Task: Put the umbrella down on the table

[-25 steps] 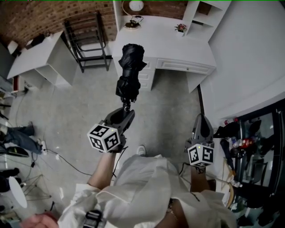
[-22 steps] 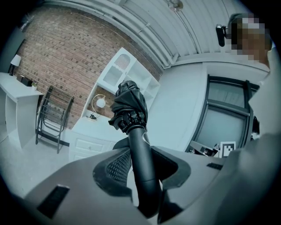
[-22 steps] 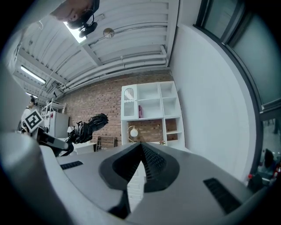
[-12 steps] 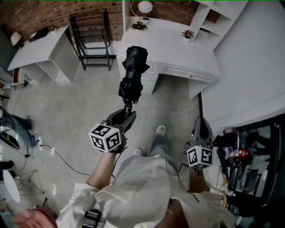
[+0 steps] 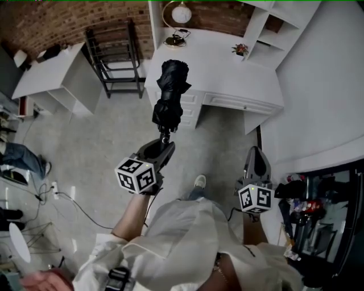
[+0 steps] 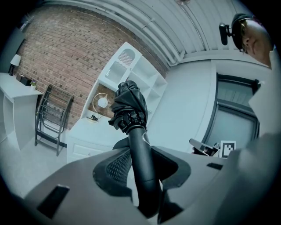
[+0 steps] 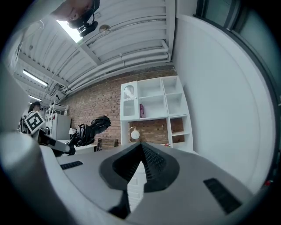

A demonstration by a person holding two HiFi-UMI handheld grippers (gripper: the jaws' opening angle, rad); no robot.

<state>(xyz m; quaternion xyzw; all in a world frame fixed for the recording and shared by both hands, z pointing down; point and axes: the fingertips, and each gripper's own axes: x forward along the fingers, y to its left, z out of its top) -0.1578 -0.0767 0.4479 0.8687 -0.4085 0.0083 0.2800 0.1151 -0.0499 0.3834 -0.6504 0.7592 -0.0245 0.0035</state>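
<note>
Room, head view: grey concrete floor [image 5: 85, 142], with a brick wall [image 5: 57, 23] at the far side. A white table [image 5: 227, 79] with drawers stands against that wall, far and slightly right of me. A smaller white desk [image 5: 51, 71] sits far left, and a black rack [image 5: 116, 54] stands between the two.
Table top: a globe lamp [image 5: 181, 12] at the far edge and a small potted plant [image 5: 241, 49] to its right.
Umbrella, head view: I see the folded black umbrella [image 5: 170, 99] up in the air, canopy [image 5: 172, 77] pointing away from me. It lines up with the table's near left corner. From this steep angle I can't tell whether it is short of the corner or just over it.
Left gripper, head view: the left gripper [image 5: 161, 149] is on the left, its jaws around the umbrella's handle [image 5: 165, 135].
Right gripper, head view: the right gripper [image 5: 256, 153] is on the right, over the floor and well apart from the umbrella.
Left gripper view: the jaws are clamped on the black handle, one pad on each side. The handle rises from between them, tilted slightly left, with the bunched canopy above. The table shows behind, low and to the left.
Right gripper view: the jaws are closed together with the tips meeting. A white shelf unit [image 7: 153, 105] stands straight ahead against the brick wall, and the umbrella hangs in the air at far left.
</note>
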